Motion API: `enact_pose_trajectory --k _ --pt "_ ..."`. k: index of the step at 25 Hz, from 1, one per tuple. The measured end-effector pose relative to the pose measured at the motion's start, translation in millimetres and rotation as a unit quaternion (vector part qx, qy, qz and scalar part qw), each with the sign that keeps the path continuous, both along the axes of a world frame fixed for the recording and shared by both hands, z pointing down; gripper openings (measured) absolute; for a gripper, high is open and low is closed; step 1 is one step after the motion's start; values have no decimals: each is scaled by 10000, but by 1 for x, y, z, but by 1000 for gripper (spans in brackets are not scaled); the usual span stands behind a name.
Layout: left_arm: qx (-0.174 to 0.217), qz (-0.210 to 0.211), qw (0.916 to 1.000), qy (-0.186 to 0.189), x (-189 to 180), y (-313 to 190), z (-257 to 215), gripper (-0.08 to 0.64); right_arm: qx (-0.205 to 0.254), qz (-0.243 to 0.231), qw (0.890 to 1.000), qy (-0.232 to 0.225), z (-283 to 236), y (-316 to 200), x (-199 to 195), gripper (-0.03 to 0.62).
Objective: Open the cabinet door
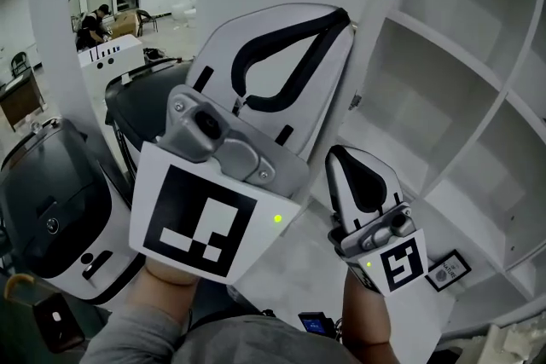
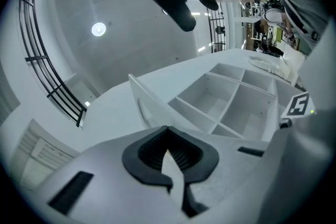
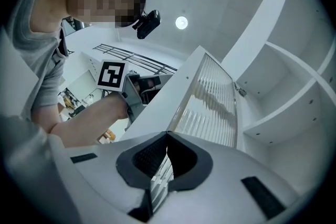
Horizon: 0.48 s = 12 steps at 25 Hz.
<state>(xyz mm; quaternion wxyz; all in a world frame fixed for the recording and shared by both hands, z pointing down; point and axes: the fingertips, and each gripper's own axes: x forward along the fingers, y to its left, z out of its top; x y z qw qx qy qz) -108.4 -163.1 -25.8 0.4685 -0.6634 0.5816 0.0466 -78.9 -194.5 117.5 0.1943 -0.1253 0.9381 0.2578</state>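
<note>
Shows the cabinet door (image 3: 210, 97) swung out from the shelves (image 1: 444, 89), ribbed face toward the right tongs (image 3: 167, 135), one edge just beyond the left tongs (image 2: 168, 128). Leaves open room between door and shelves. Points both tongs upward, side by side, clenched on nothing, tips together.

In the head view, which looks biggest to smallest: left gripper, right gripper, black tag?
1. Left gripper, though it is nearer the camera, so the two grippers' true ranking is unsure.
2. Right gripper.
3. Black tag.
</note>
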Motion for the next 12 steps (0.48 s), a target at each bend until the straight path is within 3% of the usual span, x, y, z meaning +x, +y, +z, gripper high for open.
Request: enact_pose_trajectory --k 6,12 --pt "-83 -563 9982 197 -36 -1 10 6 319 -176 9993 -14 -12 1 -19 26" --pt "6 -1028 9931 568 -78 4 15 6 285 -369 9989 -5 -28 4 -40 26"
